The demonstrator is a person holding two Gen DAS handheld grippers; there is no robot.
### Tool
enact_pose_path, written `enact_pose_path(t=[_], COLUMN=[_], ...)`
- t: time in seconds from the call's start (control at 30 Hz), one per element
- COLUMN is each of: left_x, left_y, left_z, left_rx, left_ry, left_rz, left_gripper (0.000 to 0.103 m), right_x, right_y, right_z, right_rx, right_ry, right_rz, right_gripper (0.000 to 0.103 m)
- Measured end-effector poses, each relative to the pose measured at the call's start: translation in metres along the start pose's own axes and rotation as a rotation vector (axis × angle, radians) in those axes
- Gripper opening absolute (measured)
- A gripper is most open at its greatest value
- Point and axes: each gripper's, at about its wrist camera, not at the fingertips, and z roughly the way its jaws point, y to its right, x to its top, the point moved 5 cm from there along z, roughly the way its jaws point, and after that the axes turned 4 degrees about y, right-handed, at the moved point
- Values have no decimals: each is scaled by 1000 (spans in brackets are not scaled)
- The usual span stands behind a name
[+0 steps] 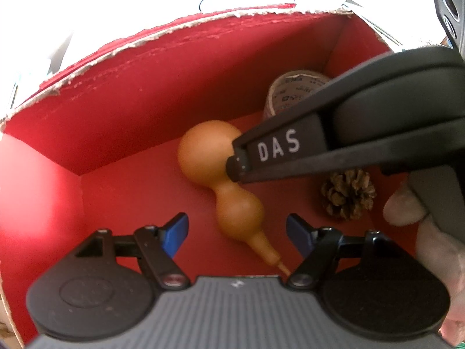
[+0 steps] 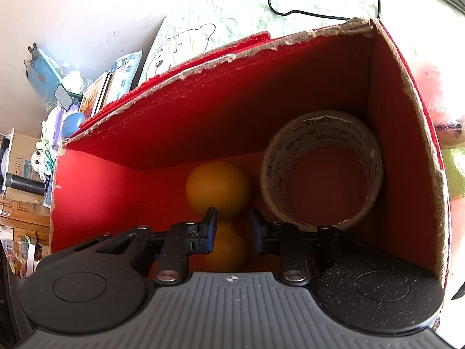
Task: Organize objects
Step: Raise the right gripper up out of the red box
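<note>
A tan gourd lies on the floor of a red cardboard box, stem toward me. My left gripper is open above the gourd's small end and holds nothing. My right gripper reaches into the box; its blue pads stand at either side of the gourd's narrow waist with a gap showing. In the left wrist view the right gripper reaches in from the right and its tip meets the gourd's big bulb. A tape roll stands in the back right corner.
A pine cone lies on the box floor at the right, under the right gripper. The tape roll also shows in the left wrist view. Outside the box, a black cable runs over a pale cloth, and clutter is piled at the left.
</note>
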Motion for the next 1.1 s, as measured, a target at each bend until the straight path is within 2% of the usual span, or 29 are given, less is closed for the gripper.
enact_pose_path(t=[0.13,0.8,0.9,1.1], left_x=[-5,2,4,-7], left_y=[25,36,37,37], left_z=[-1,-4,-7,-27], left_rx=[4,33,29,45], left_ry=[7,18,25,56], left_rz=[5,2,-9,-2], left_gripper=[77,77,86,87], right_x=[-1,-2,-2,-6], right_y=[3,5,4,2], right_z=[-3,-10,-10,-21], right_rx=[9,50,43,45], right_ry=[2,13,9,33], right_rz=[1,-10,-22,-23], right_gripper=[29,29,29,29])
